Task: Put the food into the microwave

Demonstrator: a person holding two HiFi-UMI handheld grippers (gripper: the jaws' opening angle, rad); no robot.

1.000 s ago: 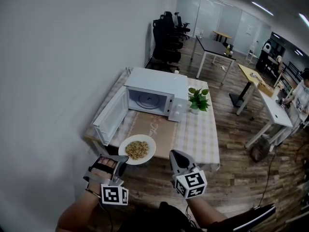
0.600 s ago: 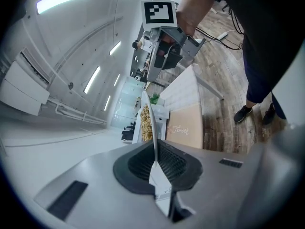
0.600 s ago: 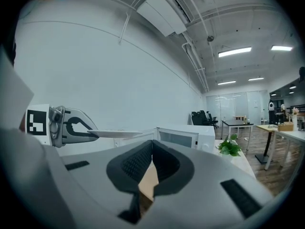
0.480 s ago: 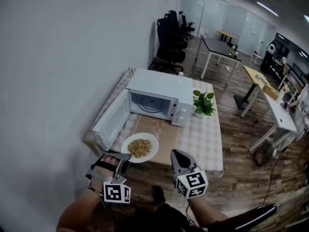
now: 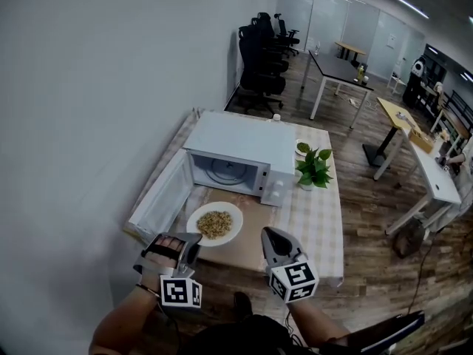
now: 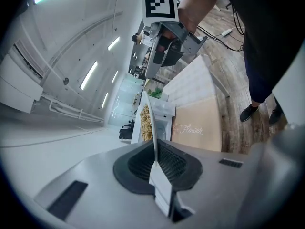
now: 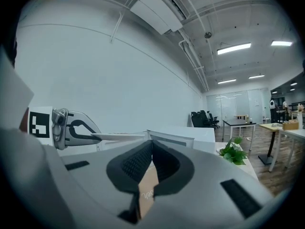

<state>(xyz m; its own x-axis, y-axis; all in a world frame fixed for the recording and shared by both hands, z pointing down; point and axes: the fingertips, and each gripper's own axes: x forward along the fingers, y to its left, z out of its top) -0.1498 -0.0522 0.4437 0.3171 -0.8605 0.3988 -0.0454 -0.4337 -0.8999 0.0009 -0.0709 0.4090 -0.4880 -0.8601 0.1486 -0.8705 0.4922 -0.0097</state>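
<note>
A white plate (image 5: 215, 223) heaped with tan food (image 5: 214, 224) hangs level over the table's front edge, before the open microwave (image 5: 236, 143). My left gripper (image 5: 191, 240) is shut on the plate's near rim. The left gripper view shows that plate (image 6: 153, 123) edge-on between the jaws, food (image 6: 145, 123) on its left face. My right gripper (image 5: 270, 235) floats to the plate's right, shut and holding nothing. In the right gripper view the left gripper (image 7: 93, 136) grips the plate (image 7: 124, 136).
The microwave door (image 5: 159, 202) swings out to the left, and the cavity (image 5: 225, 170) shows a glass turntable. A potted plant (image 5: 314, 170) stands right of the microwave on the checked table (image 5: 318, 228). A brown mat (image 5: 247, 235) lies under the plate. Office chairs (image 5: 255, 50) and desks (image 5: 336, 69) stand behind.
The view has drawn closer to the table. Both grippers and the plate have come nearer to the open microwave. The grips are unchanged.
</note>
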